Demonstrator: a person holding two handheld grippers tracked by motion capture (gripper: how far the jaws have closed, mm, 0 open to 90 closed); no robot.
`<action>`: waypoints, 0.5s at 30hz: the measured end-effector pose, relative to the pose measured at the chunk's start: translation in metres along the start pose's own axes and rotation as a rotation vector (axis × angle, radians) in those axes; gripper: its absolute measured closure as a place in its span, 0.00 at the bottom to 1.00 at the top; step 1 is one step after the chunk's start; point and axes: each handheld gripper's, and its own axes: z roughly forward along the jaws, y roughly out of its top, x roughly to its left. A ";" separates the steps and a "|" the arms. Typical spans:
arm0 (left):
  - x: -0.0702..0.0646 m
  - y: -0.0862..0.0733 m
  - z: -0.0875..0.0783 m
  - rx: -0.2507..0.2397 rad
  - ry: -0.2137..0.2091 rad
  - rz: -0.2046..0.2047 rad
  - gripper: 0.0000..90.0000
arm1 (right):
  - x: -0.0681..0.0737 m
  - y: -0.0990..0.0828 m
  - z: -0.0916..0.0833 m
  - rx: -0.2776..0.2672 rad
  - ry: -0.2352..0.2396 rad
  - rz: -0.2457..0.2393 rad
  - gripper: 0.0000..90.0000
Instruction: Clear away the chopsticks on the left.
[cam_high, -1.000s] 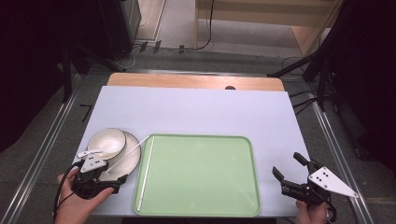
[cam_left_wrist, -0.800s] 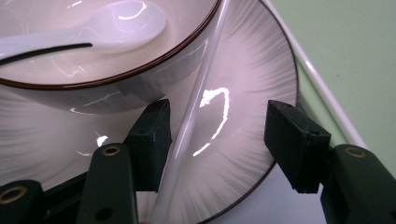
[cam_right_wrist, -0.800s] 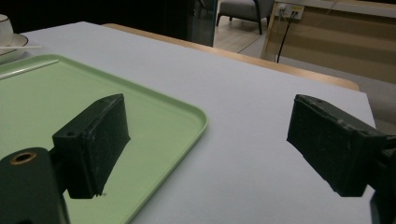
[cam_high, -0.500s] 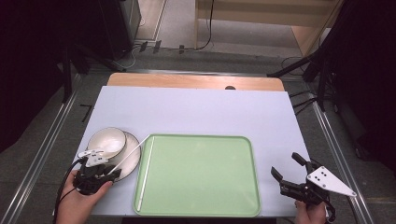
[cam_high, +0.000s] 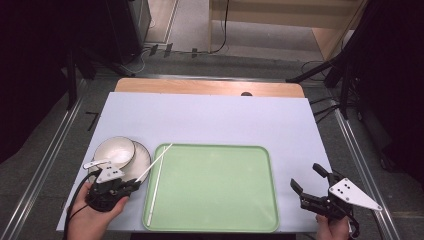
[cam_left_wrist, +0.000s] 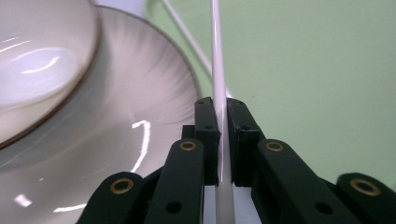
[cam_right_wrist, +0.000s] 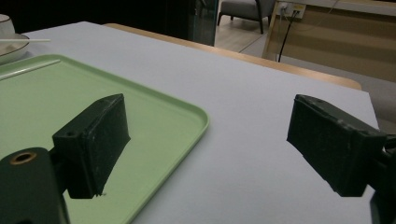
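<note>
Between your left gripper's (cam_high: 131, 185) just-closed jaws sits one white chopstick (cam_left_wrist: 217, 70), pinched near its end, reaching ahead over the plate (cam_left_wrist: 140, 121) toward the green tray (cam_high: 215, 190). It looks light, stiff and slick; grip firmly. Your right gripper (cam_high: 306, 189) stands wide open, empty.

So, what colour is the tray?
The tray is plain pale green, with no pattern. The high view shows it best.

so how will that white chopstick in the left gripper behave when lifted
The chopstick looks thin, straight and stiff, so probably light. The left gripper pinches it near one end, so it may pivot or droop. Its glossy surface could slip between the pads.
</note>
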 end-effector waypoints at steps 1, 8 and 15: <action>-0.004 0.001 0.003 -0.001 -0.013 -0.001 0.95 | 0.000 0.000 0.000 -0.001 0.001 -0.002 0.14; -0.031 0.006 0.028 0.015 -0.090 -0.011 0.95 | 0.000 0.000 0.000 -0.001 0.000 -0.002 0.14; -0.058 0.009 0.058 0.055 -0.152 0.000 0.95 | 0.000 0.000 0.000 -0.003 0.001 -0.007 0.14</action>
